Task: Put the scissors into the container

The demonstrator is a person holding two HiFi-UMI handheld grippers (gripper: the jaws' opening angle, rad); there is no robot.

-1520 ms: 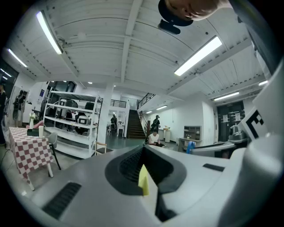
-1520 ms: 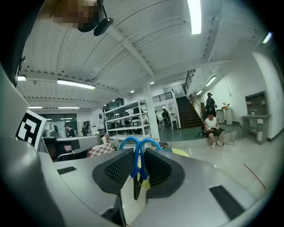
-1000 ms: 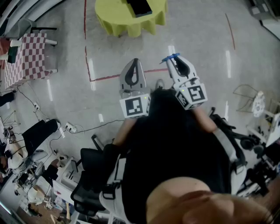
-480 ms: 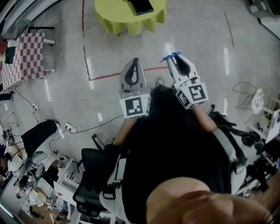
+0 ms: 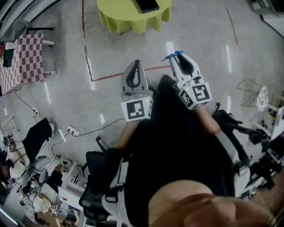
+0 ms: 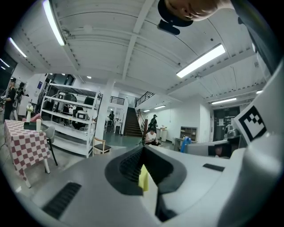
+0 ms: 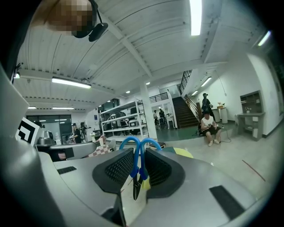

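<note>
**Scissors clamped in the right gripper, both grippers held out over the floor**

In the head view the person stands over a grey floor and holds both grippers out in front, side by side, well short of the tables.

The right gripper (image 5: 179, 59) has its jaws closed on the scissors (image 5: 174, 56). From above, only the blue handles show, poking out past the jaw tips. In the right gripper view the scissors (image 7: 138, 165) sit upright between the black ribbed pads. The two blue handle loops rise above the jaw tips and the dark blades point back down toward the camera. The scissors are in the air in this grip and touch nothing else.

The left gripper (image 5: 135, 66) has its jaws drawn together with nothing between them. In the left gripper view the tips meet, and only a thin yellow sliver shows through the slit lower down.

Each gripper carries its marker cube at the rear, the left cube (image 5: 136, 109) and the right cube (image 5: 196, 95) both close against the person's dark top.

Ahead of the grippers, at the top edge of the head view, stands a round table with a yellow-green cloth (image 5: 119, 17). A dark flat object (image 5: 147, 4) lies on it; what it is cannot be told. A red tape line (image 5: 88, 66) runs across the floor between the grippers and that table. A red-and-white checked table (image 5: 22, 60) stands far off to the left.
</note>
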